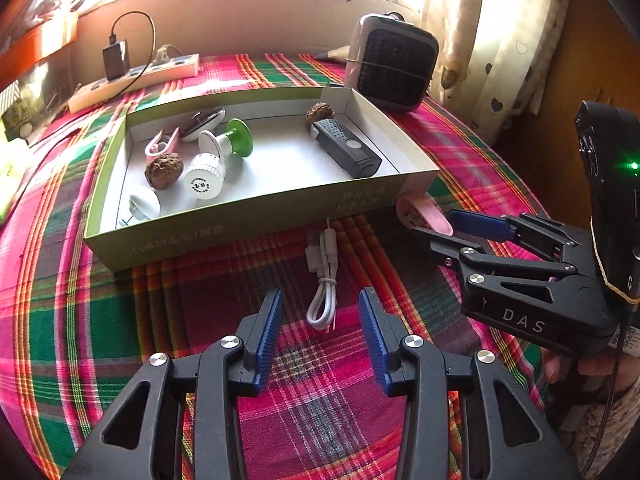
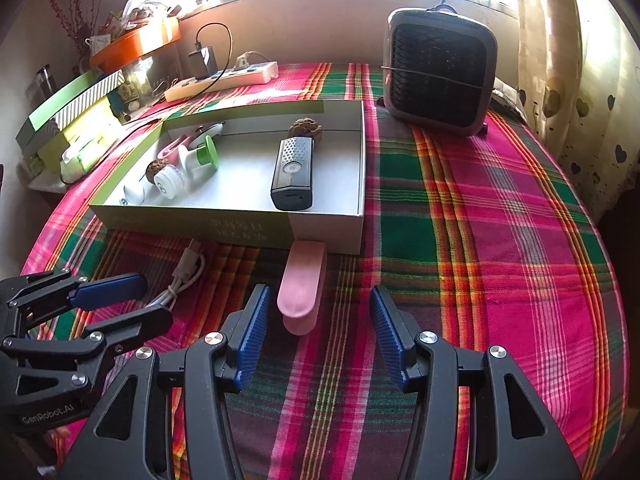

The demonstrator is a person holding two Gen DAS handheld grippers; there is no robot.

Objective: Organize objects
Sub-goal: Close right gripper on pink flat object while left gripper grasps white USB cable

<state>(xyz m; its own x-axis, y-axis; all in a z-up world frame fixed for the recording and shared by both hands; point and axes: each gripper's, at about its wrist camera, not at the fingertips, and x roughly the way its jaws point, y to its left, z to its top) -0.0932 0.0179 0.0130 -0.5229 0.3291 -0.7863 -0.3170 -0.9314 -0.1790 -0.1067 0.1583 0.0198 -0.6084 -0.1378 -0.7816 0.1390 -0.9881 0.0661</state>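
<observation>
A: What is laid out, from the biggest down?

B: A plaid-covered worktop [image 2: 480, 240] is seen, then the box [image 1: 256, 216] with items already inside. Just in front of it, outside, lie a pink clip [image 2: 300, 288] and a bundled cable [image 1: 324, 280].

A: And the tongs?

B: Both are released and nothing is held. The right tongs [image 2: 316, 336] are lined up on the clip; the left tongs [image 1: 320, 336] are lined up on the cable.

A: What could go wrong?

B: The clip touches the box wall, so the box could be shoved. The cloth could be pinched. The cable's loops could slip out if only one strand is caught.
</observation>
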